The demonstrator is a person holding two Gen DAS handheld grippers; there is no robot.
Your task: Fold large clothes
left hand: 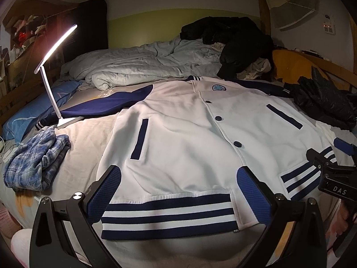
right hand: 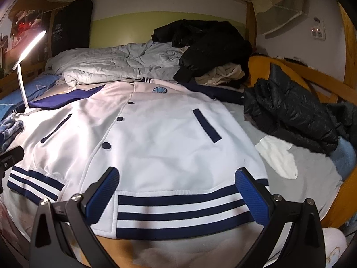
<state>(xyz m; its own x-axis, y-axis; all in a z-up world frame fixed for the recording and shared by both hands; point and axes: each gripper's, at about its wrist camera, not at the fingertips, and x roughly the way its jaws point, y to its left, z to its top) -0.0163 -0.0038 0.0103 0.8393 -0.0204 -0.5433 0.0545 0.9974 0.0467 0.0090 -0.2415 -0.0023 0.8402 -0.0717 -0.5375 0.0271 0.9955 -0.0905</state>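
the left hand-held gripper [left hand: 178, 192] hangs wide open over the left part of the striped hem, holding nothing; the right hand-held gripper [right hand: 177, 193] is equally spread and empty above the right part of the hem. the white jacket [left hand: 189, 129] with navy sleeves lies flat, front up and buttoned, across the bed [left hand: 89, 134]. a plaid cloth [left hand: 38, 160] sits left of it beside a lit lamp [left hand: 55, 67]. farther back lie a rumpled quilt [left hand: 138, 64] and a black coat [left hand: 234, 42]

A lived-in bedroom: wooden-framed bed [right hand: 332, 82] with rumpled quilt [left hand: 138, 67] far back, lit desk lamp [left hand: 55, 51] at left, clothes heaped around.
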